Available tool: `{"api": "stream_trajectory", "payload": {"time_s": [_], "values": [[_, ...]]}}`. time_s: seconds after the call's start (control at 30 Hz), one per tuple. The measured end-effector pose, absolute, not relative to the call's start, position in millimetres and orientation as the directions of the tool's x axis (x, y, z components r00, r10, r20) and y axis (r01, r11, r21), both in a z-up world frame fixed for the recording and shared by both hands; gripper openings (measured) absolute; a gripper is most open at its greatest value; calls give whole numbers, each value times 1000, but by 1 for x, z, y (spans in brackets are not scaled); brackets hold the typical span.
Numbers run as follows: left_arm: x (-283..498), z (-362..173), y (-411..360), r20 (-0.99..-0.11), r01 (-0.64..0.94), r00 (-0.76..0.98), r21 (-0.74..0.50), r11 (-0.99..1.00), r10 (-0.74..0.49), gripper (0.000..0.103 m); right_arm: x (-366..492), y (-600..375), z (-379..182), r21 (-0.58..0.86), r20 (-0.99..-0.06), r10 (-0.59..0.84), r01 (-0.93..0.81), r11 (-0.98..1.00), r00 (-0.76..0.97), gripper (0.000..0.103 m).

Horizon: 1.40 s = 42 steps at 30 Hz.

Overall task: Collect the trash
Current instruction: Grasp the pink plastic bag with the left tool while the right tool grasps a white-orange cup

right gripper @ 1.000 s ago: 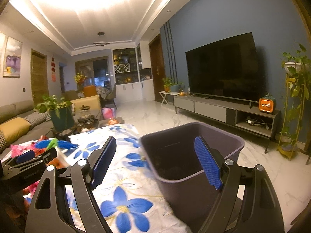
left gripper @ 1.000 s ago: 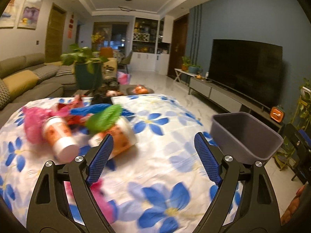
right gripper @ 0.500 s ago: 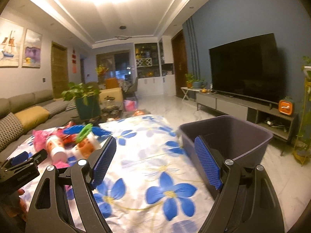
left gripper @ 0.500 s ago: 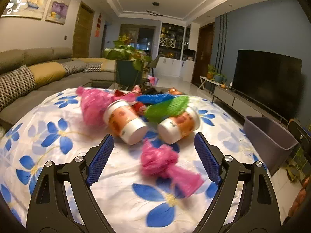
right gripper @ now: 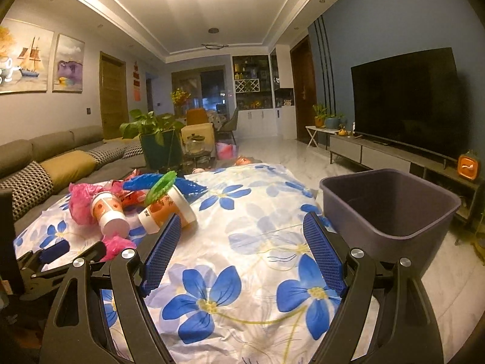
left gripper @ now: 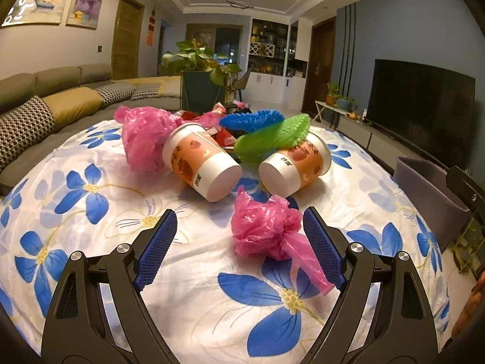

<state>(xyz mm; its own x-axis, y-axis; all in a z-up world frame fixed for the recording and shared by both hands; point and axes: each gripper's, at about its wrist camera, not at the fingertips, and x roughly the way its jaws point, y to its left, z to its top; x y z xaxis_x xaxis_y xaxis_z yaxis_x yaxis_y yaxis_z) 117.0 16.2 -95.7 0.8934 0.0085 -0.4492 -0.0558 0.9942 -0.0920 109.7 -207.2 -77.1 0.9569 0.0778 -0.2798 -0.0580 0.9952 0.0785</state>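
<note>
Crumpled pink bag approached, jaws spread
With the left gripper (left gripper: 239, 242) spread around the crumpled pink plastic bag (left gripper: 266, 233), its loose tail could be missed or the flowered cloth (left gripper: 212, 297) pinched; right gripper (right gripper: 242, 248) is spread, empty.

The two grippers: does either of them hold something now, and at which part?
Nothing is held. The left gripper is open, with the pink bag lying between its fingers, ungripped. The right gripper is open over the cloth.

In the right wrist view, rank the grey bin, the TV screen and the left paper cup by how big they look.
1. TV screen and grey bin: look about alike; the bin is far nearer, so no ranking.
2. Left paper cup: clearly smallest.
</note>
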Motion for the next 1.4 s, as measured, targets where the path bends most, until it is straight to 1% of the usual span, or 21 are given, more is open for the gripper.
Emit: {"api": "stream_trajectory", "payload": {"time_s": [0.17,0.2,0.27,0.33,0.37,0.43,0.53,0.63,0.7,0.87,1.0,1.17,1.2,1.3,1.37,1.4], "values": [[135,-104,13,-484,-46,875,-79,996,3,83,122,-203,-85,85,-299,99,-76,993,949,80],[137,-105,14,-488,-42,873,-78,996,-2,80,126,-202,-87,85,-305,105,-83,993,947,80],[143,-107,13,-503,-26,864,-79,997,-18,72,132,-200,-90,86,-314,115,-92,992,942,80],[149,-109,14,-522,-4,852,-95,995,-46,55,140,-197,-92,93,-325,132,-107,990,937,80],[151,-111,14,-529,7,847,-107,994,-63,51,144,-196,-94,96,-329,142,-117,988,933,80],[151,-112,13,-527,18,847,-110,994,-74,37,152,-192,-94,96,-335,155,-130,987,929,80],[148,-113,12,-517,28,853,-90,996,-70,27,165,-186,-95,96,-343,176,-152,984,923,80],[144,-109,16,-504,24,861,-102,994,-72,25,181,-177,-94,105,-358,209,-184,977,910,80],[136,-100,22,-479,16,876,-109,994,-66,25,191,-171,-93,101,-362,221,-198,975,906,80],[122,-79,53,-421,-77,907,-133,988,14,25,216,-152,-92,81,-378,244,-231,970,893,80],[121,-74,74,-415,-146,907,-146,978,73,25,234,-141,-90,58,-383,257,-254,965,887,80],[123,-75,87,-426,-163,901,-164,973,79,25,253,-135,-89,69,-417,298,-297,952,859,79],[124,-76,88,-429,-163,900,-165,973,78,25,257,-134,-90,75,-429,315,-314,947,847,78],[127,-76,89,-433,-158,899,-165,974,72,25,267,-131,-94,89,-478,366,-371,924,798,68],[128,-76,90,-432,-155,899,-166,974,69,25,266,-129,-99,86,-503,393,-407,909,770,58],[128,-76,91,-432,-156,899,-166,974,70,25,264,-128,-99,86,-505,404,-421,903,763,56]]}}
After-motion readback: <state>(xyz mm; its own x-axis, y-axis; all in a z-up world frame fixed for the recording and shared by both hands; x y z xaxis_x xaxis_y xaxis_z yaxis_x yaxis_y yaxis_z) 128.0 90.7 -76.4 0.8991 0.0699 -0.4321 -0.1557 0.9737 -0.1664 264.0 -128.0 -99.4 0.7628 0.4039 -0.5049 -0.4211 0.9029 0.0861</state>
